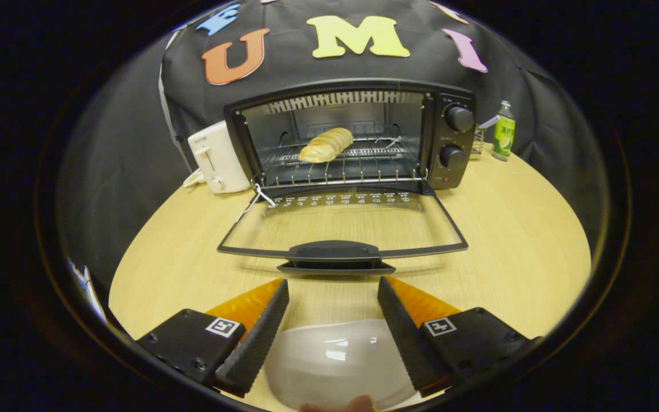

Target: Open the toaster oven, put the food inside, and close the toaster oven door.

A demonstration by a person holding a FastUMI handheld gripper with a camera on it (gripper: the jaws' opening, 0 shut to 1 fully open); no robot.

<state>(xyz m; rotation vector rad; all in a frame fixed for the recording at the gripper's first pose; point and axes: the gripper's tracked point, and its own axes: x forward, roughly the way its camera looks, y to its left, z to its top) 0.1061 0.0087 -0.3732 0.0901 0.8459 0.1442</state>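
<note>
The tool (333, 293) stands open above the wooden bench (512, 229), its two fingers spread well apart and gripping nothing. Between and beneath the fingers lies an empty white plate (335, 360), close under the tool. Just ahead of the fingertips the toaster oven door (341, 229) is folded fully down, lying nearly flat over the bench, with its dark handle (334, 250) nearest the tool. Beyond the door stands the toaster oven (449, 103), its cavity open toward the tool. The food, a pale ridged bread roll (326, 145), rests on the wire rack (364, 163) inside the oven, lying at a slant. Two round knobs (459, 118) sit on the oven's panel, to the right of the cavity. A white toaster (215, 157) stands just beside the oven on its left, and a green bottle (503, 131) stands beyond it to the right.
</note>
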